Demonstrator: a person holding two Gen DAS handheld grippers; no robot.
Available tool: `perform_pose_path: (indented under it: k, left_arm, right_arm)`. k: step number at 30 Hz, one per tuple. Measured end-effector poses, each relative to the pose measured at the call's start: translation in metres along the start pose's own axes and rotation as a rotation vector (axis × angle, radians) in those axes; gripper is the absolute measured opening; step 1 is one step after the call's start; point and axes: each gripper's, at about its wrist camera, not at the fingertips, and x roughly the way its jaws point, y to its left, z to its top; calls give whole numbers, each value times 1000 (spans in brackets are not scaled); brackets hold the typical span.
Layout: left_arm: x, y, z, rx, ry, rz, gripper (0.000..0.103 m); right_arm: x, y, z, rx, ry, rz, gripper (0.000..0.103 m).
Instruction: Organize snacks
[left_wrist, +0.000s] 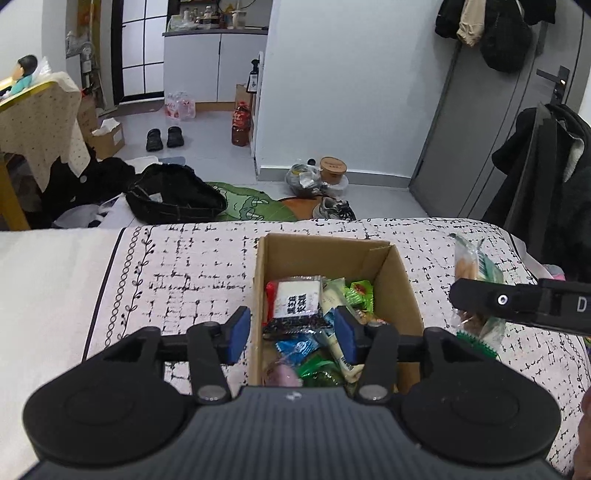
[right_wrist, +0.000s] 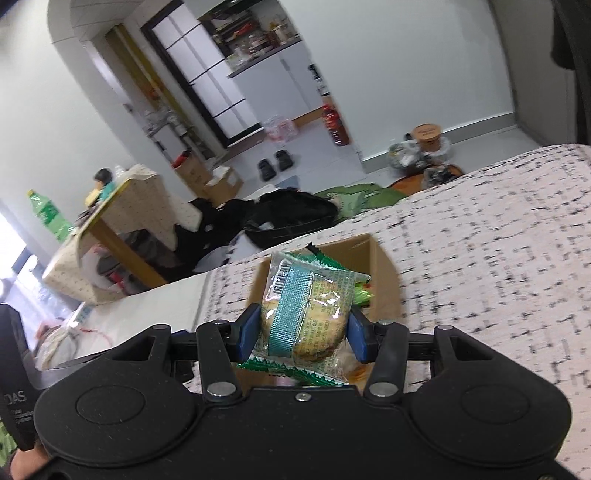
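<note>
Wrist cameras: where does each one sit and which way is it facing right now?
Left wrist: on the left claw, angled down into the cardboard box of snacks; open blue pads and the right claw show.
Right wrist: on the right claw, facing the box past its held biscuit packet.
Shared: box, patterned cloth, cluttered floor.

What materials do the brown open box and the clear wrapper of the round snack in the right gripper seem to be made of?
Brown open box: seemingly corrugated cardboard, matte; thin raw-edged walls and a folded seam show.
Clear wrapper of the round snack: likely thin plastic film, glossy; it glints, wrinkles, shows the pastry through, and has a teal printed band.
</note>
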Motion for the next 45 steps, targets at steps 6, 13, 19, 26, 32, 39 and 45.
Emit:
perform_pose_path:
  k: [6,13,19,26,32,39,45]
  left_arm:
    - [-8,10,-3,-39,5,21,57]
    - [-20,11,-8,-57,17,36,62]
    - [-33,4,-9,-56,6,41,70]
    - [-46,-4,-9,-49,6,41,82]
    - [-59,-15,-13,-39,5,27,94]
    - [-72,-26,-18,-23,4,11,103]
    - [-88,-36,-20,1,1,2,103]
  right_arm:
    - [-9,0,3,-2,1,36,59]
    - [-32,-17,5,4,-12,1,59]
    - [-53,-27,3,-17,-6,-22,63]
    - [-76,-36,1,-39,-12,-40,75]
    - [-96,-43,-1,-61,-25,-51,91]
    - [-123,-58,-3,-48,-47,-71,103]
    - [-143,-66,-9,-40,-40,-69,103]
